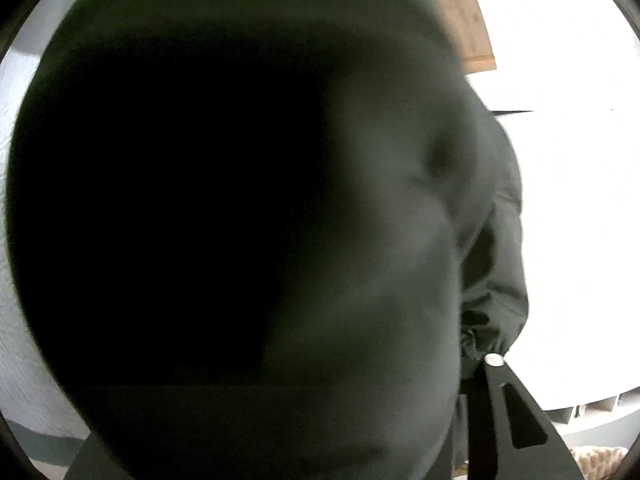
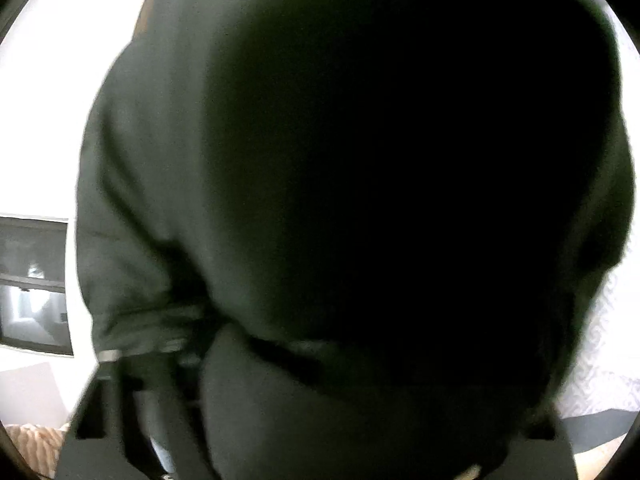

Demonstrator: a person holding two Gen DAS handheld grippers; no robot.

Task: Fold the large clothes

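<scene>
Dark garment [image 1: 392,208]: soft, matte, creased fabric with gathered cuff, draped directly over both lenses. Left gripper [image 1: 460,364]: one black slotted finger [image 1: 516,412] visible; grip indeterminable. Right gripper [image 2: 288,360]: fingers [image 2: 108,396] cloth-covered, blurred; grip indeterminable.

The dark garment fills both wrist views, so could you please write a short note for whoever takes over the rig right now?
Left gripper: appears closed on the dark garment; cloth puckers at the one of its fingers that shows, the other is hidden.
Right gripper: likewise, cloth gathers at its visible finger.
Garment: hangs right in front of both lenses, apparently lifted between the two grippers.
Done: garment picked up, as far as can be seen.
Left: no fold is visible; the surface below is hidden, so check it before laying the garment out and folding.
</scene>
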